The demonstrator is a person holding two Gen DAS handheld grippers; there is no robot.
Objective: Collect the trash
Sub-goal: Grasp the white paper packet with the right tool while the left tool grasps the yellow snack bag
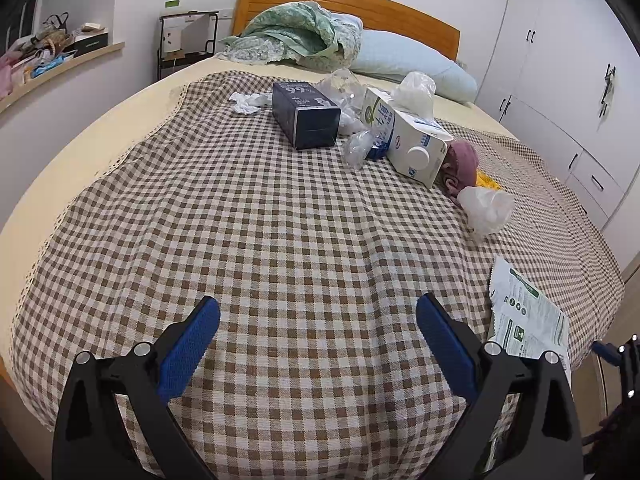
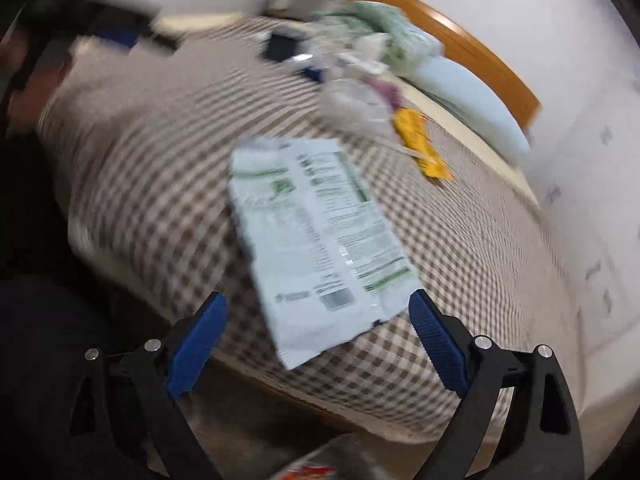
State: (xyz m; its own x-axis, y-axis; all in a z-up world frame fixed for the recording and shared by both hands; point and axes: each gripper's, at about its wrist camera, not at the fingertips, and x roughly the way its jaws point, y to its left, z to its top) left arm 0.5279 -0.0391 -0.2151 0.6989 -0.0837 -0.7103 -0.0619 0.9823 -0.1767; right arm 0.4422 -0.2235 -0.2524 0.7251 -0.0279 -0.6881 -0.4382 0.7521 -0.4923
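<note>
Trash lies on a bed with a brown checked cover (image 1: 240, 220). A dark box (image 1: 306, 116), a white milk carton (image 1: 408, 136), crumpled clear plastic (image 1: 358, 146), white tissue (image 1: 248, 102) and a white plastic bag (image 1: 486, 208) sit far across it. A white and green flat wrapper (image 1: 528, 312) (image 2: 320, 240) lies at the near right edge. My left gripper (image 1: 318, 316) hangs open over bare cover. In the blurred right wrist view my right gripper (image 2: 318, 312) stands open, the wrapper's near end lying between its fingers without being pressed. A yellow wrapper (image 2: 420, 144) lies beyond.
A pink cloth (image 1: 462, 164) lies beside the carton. Green bedding (image 1: 296, 36), a pale blue pillow (image 1: 416, 64) and the wooden headboard (image 1: 352, 4) are at the far end. White wardrobes (image 1: 560, 80) stand right, a cluttered shelf (image 1: 52, 52) left. Something red and white (image 2: 312, 468) shows below the bed edge.
</note>
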